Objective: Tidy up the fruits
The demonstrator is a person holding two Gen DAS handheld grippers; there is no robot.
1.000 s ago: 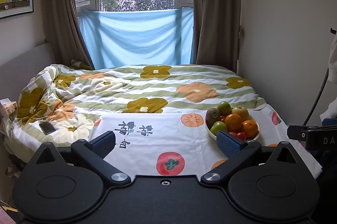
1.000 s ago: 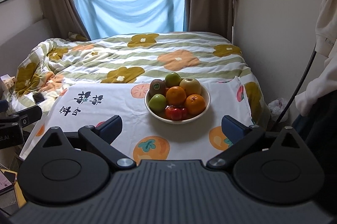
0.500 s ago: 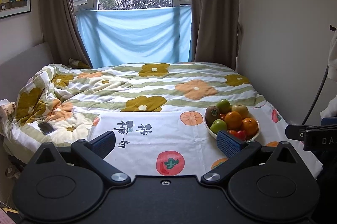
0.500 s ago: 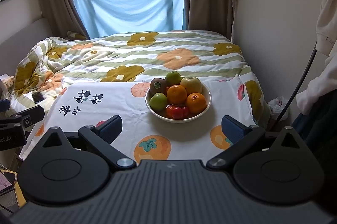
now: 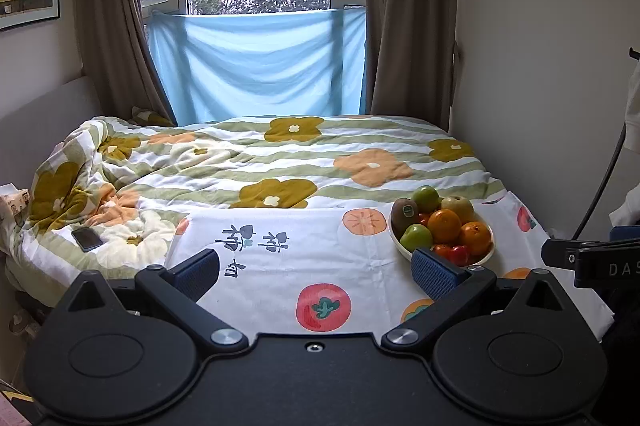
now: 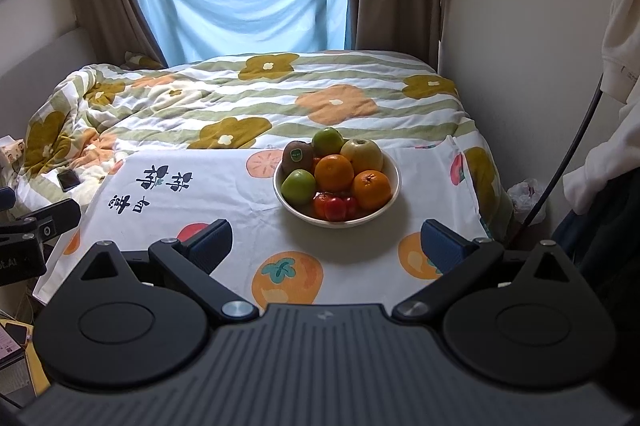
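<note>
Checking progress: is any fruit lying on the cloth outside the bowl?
No, every fruit sits piled in the white bowl; the cloth holds only printed ones.

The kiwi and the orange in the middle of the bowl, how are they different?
The kiwi is brown and dull; the orange is bright orange and shinier. The kiwi wears a green sticker; the orange shows none. The kiwi sits at the bowl's left rim, beside a green apple, while the orange sits in the middle of the pile. Both are roundish fruits resting in the same white bowl, touched by neither gripper.
</note>
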